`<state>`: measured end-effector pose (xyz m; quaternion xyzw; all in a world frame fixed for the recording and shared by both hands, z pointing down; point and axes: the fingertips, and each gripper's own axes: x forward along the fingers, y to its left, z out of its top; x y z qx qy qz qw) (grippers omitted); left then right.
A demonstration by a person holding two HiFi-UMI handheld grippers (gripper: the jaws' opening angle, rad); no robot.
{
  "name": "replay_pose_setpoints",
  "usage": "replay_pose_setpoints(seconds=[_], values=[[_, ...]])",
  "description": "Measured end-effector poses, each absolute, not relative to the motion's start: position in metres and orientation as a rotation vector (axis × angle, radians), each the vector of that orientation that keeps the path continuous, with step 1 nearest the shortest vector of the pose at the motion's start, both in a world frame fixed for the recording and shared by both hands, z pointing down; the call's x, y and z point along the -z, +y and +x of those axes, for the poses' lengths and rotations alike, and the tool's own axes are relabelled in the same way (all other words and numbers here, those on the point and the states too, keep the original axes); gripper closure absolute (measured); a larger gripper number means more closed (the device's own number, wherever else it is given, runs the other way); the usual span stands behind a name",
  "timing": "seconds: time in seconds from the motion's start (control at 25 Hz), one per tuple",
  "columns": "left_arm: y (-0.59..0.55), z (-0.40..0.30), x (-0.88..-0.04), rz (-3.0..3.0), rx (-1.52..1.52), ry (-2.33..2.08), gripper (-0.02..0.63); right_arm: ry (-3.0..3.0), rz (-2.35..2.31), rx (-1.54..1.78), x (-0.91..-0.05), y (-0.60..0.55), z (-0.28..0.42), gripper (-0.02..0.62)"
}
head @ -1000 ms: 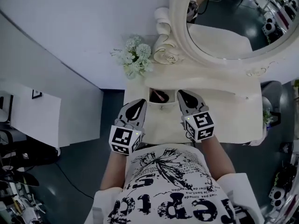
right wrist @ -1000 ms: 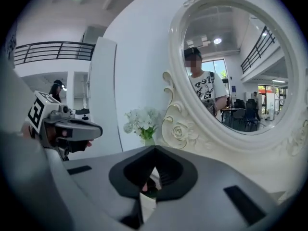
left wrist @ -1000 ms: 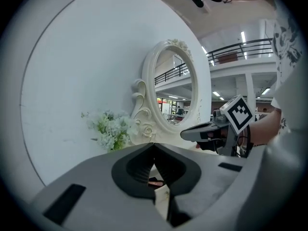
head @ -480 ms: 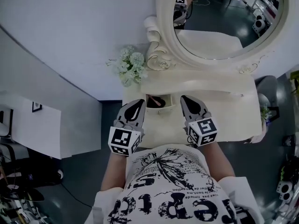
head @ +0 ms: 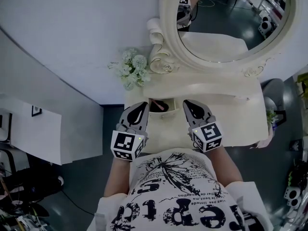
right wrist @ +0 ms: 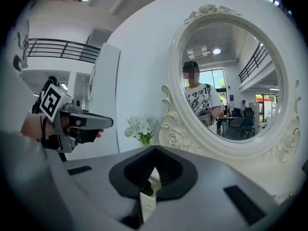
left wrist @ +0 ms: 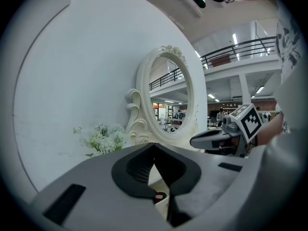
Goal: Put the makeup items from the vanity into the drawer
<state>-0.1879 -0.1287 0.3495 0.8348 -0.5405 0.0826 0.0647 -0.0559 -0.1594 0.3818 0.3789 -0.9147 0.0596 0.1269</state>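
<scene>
At the vanity's back left corner, against the pale wall (head: pixel 72 32), stands a bunch of white flowers (head: pixel 130 71), out of the way of the work. The left gripper (head: pixel 142 106) hangs over the vanity's (head: pixel 231 114) front edge, just left of the small drawer (head: pixel 155 106). Its jaws are pressed together with nothing between them. The drawer stands open at the front edge, left of centre, and a pink makeup item (head: pixel 160 103) lies inside its dark well. What else is in there I cannot make out. Just right of the drawer the right gripper (head: pixel 187 104) is held the same way, jaws closed and empty. With one on each side of the drawer, I'd guess they are placed to push it shut. The cream top looks bare of makeup, so the putting-away seems nearly done. Behind rises the oval mirror (head: pixel 226 18) in its carved frame. The floor (head: pixel 86 177) is dark and glossy, and a white cabinet (head: pixel 33 129) sits off to the left.
</scene>
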Motion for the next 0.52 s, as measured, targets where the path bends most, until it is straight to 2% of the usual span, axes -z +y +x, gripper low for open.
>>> replay_pose_setpoints(seconds=[0.52], values=[[-0.1303, -0.1809, -0.3542, 2.517, -0.252, -1.625, 0.586, -2.672, 1.135, -0.136, -0.3781, -0.1587, -0.0483, 0.578]])
